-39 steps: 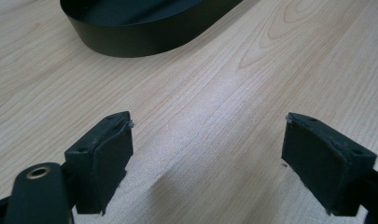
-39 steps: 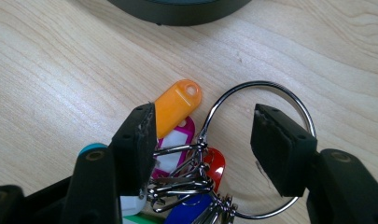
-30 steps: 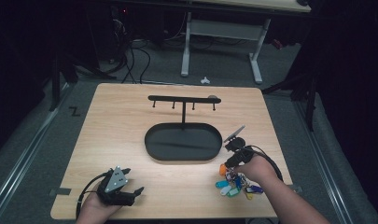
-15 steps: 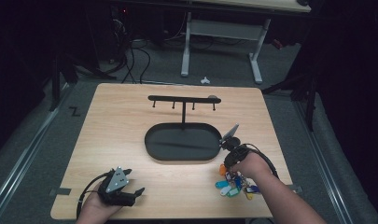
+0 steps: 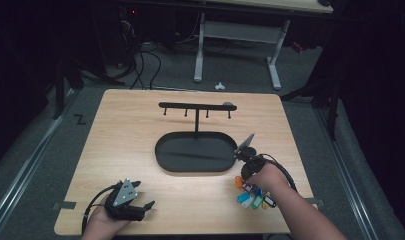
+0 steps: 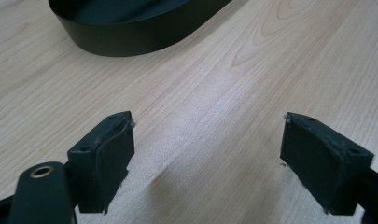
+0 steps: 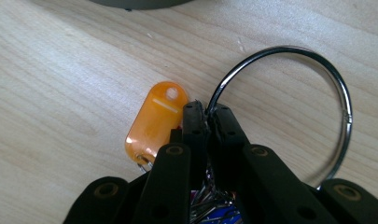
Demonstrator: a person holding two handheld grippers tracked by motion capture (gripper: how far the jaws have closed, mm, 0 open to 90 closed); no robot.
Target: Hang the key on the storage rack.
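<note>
Large silver metal key ring [image 7: 312, 112] lying flat on the pale wooden desk [image 5: 140, 140], near its front right corner, just in front of the right end of the black oval tray [image 5: 190, 162]. Strung on it, a bunch of plastic key tags [image 5: 254, 196] in orange, blue, white, green and yellow, fanned out on the desk beside the right hand; translucent orange oval tag [image 7: 154, 123] lying just left of the jaws in the right gripper view. Right claw [image 7: 207, 114] pinched tight on the wire of the ring, jaws just closed down with the ring between them, pads pressing together around the thin metal. Behind the tray, a black T-shaped rack with small hooks [image 5: 196, 107] standing upright. Left claw [image 6: 207, 154] resting low over bare desk at the front left, well apart from the ring, jaws spread wide with nothing between them; tray wall visible ahead of it.
</note>
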